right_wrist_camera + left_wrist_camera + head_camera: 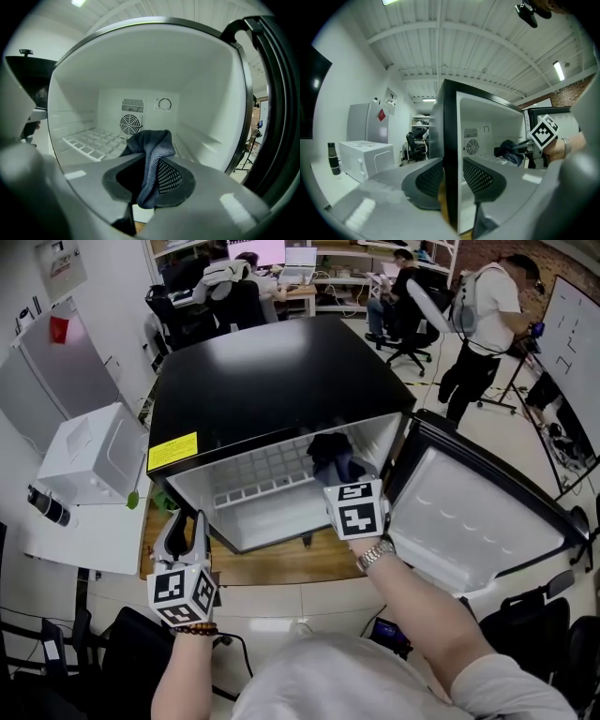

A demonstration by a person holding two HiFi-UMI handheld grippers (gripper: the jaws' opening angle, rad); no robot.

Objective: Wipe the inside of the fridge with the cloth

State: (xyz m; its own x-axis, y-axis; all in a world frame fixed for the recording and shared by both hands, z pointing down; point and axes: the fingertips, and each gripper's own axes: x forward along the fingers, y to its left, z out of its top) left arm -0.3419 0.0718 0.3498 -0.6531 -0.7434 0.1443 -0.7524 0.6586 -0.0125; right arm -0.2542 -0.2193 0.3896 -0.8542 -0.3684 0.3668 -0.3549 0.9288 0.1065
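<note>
A black mini fridge stands with its door swung open to the right, showing a white inside. My right gripper reaches into the right part of the cavity and is shut on a dark blue cloth. In the right gripper view the cloth bunches up from between the pads, in front of the back wall's fan grille and to the right of the wire shelf. My left gripper is shut on the front edge of the fridge's left wall, one pad on each side.
A white box-like appliance and a black bottle sit on a low white table at the left. A grey fridge stands behind them. A person stands by a whiteboard at the right, behind the open door.
</note>
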